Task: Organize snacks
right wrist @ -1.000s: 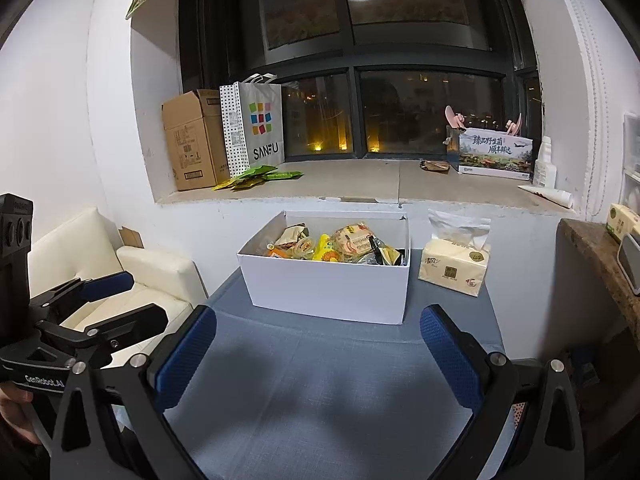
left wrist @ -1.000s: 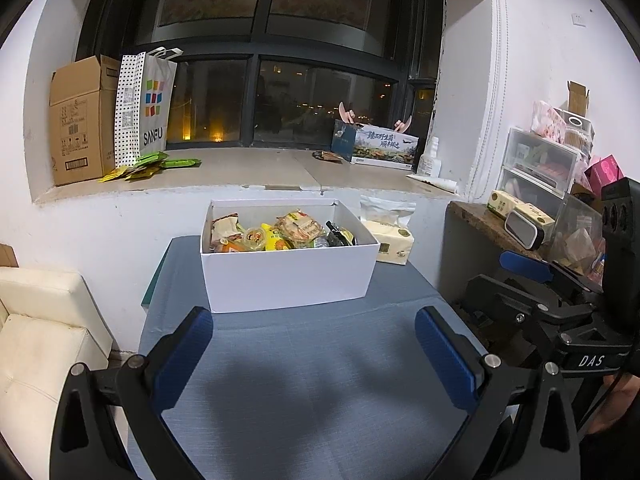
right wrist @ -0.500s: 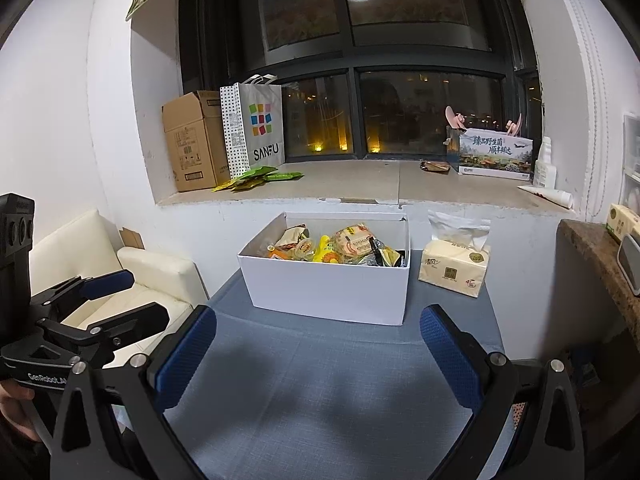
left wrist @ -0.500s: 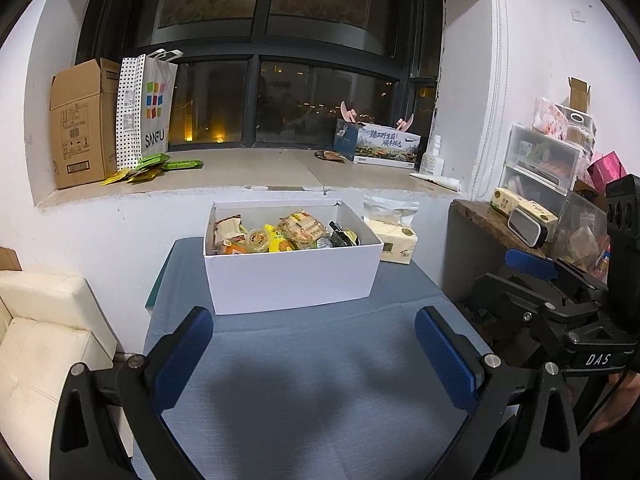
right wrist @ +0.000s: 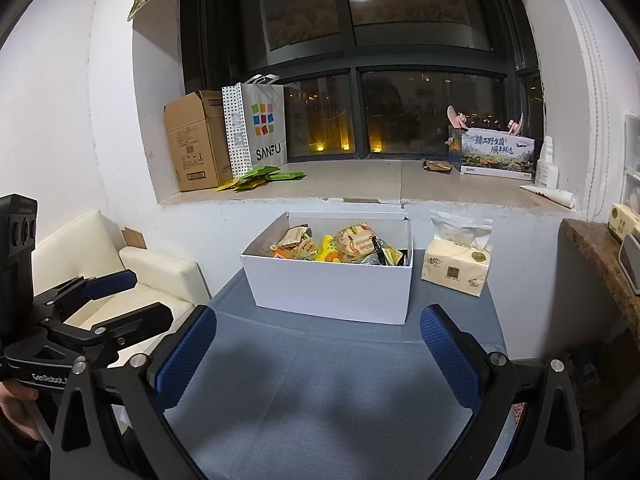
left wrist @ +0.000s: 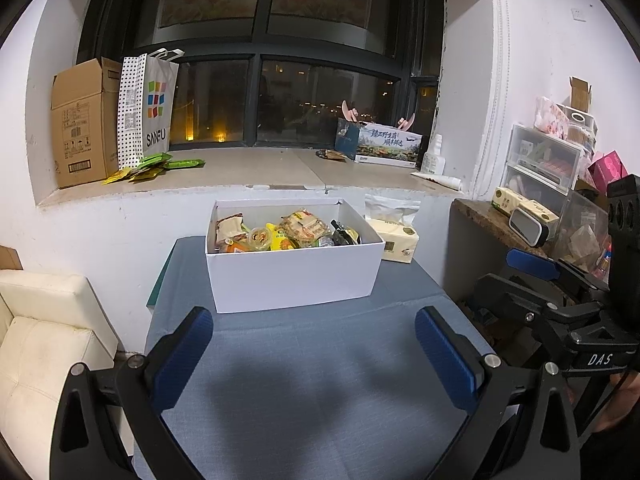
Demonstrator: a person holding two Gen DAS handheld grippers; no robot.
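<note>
A white box (left wrist: 292,276) full of mixed snack packets (left wrist: 288,232) stands at the far end of the grey-blue table (left wrist: 312,380). It also shows in the right wrist view (right wrist: 332,284), with its snacks (right wrist: 344,246). My left gripper (left wrist: 314,344) is open and empty, held above the table short of the box. My right gripper (right wrist: 318,344) is open and empty too, at about the same distance. Each gripper shows at the side of the other's view.
A tissue pack (right wrist: 456,266) lies right of the box. The windowsill (left wrist: 248,172) holds a cardboard box (left wrist: 80,120), a SANFU bag (left wrist: 150,108), green packets (left wrist: 148,168) and a printed box (left wrist: 380,142). A cream sofa (left wrist: 40,328) stands left; cluttered shelves (left wrist: 540,168) right.
Both views have barely shifted; the left gripper has edged slightly toward the box. Both grippers stay open and empty.
</note>
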